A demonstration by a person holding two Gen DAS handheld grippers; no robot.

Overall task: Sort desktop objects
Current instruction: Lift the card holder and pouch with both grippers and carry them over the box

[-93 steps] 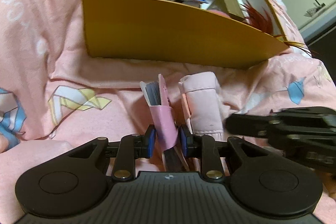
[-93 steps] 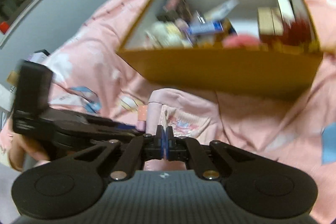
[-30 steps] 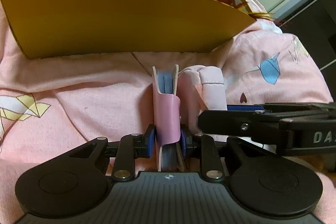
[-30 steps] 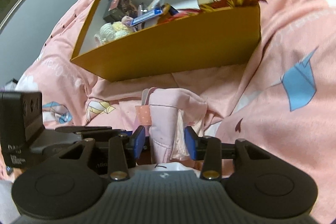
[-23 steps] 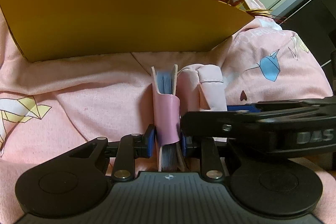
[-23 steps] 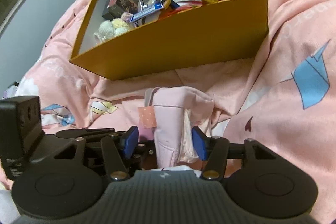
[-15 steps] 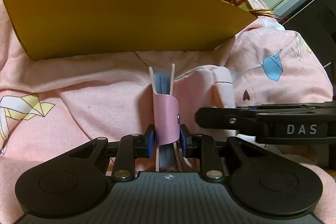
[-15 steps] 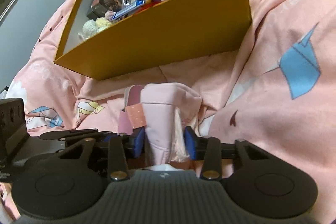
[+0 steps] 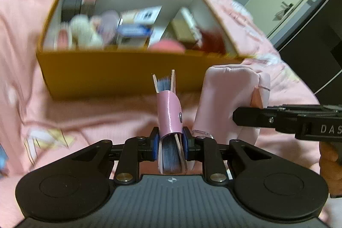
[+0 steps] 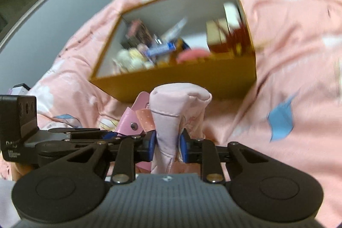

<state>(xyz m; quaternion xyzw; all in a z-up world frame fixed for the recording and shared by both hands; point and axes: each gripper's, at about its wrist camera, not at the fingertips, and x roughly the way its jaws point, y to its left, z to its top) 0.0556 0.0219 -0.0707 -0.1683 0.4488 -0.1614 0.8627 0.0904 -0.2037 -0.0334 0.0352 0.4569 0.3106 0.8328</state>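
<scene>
My left gripper (image 9: 170, 143) is shut on a small pink notebook (image 9: 169, 119) with blue page edges and holds it upright above the pink bedding. My right gripper (image 10: 167, 145) is shut on a pale pink fabric pouch (image 10: 178, 112), also lifted; the pouch shows in the left wrist view (image 9: 226, 99) to the right of the notebook. The notebook shows in the right wrist view (image 10: 131, 121) just left of the pouch. A yellow cardboard box (image 9: 119, 76) with white inside walls sits straight ahead (image 10: 192, 80), holding several small items.
Pink patterned bedding (image 10: 299, 57) lies all around the box. Inside the box are a crochet toy (image 9: 83, 32), small cartons (image 9: 136, 30) and red feathery stuff (image 9: 213, 42). A grey wall and a door (image 9: 288, 3) stand behind at the right.
Both grippers have risen with their loads, so the box interior now shows from above. The pouch has come up off the bedding and parted from the notebook. The right gripper closed on the pouch.
</scene>
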